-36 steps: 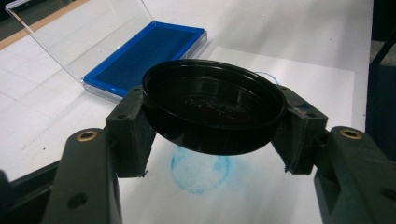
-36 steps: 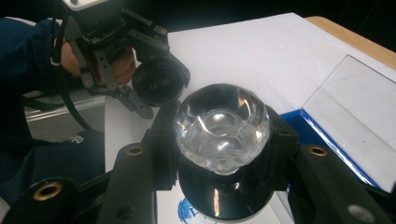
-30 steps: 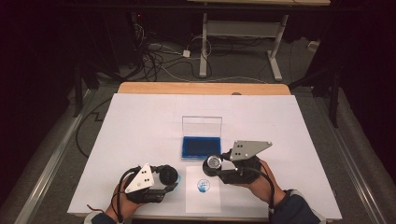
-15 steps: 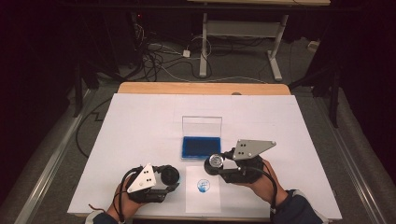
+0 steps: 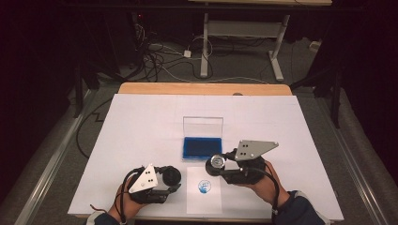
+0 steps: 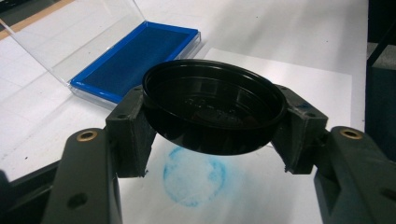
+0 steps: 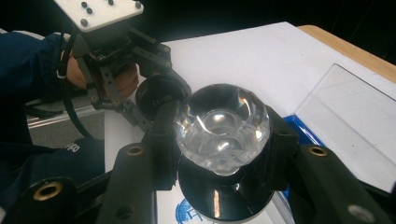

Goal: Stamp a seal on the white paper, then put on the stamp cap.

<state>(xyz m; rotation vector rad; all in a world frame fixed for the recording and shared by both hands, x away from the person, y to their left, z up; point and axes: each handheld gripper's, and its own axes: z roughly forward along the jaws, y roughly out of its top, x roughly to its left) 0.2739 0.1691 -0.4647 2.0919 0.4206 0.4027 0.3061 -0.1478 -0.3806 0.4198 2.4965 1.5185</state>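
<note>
Because both grips look slight, could lose either piece: cap (image 6: 214, 114) slipping from the left gripper (image 5: 162, 180), clamped by the rim only; stamp (image 7: 222, 130) twisting in the right gripper (image 5: 225, 165), shut on its clear knob. Nearest, at the table's near edge, paper (image 5: 192, 201) with a blue print (image 5: 204, 186), smudge-prone under a dropped stamp. Farther, open ink pad (image 5: 202, 146). From the left gripper view, cap's hollow inside; from the right gripper view, knob's facets, mere specks from above.

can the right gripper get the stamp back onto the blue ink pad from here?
Probably yes. The right gripper is shut on the stamp, right beside the ink pad, whose clear lid stands open at the far side. Nothing lies between them; the left gripper holds the black cap aside.
</note>
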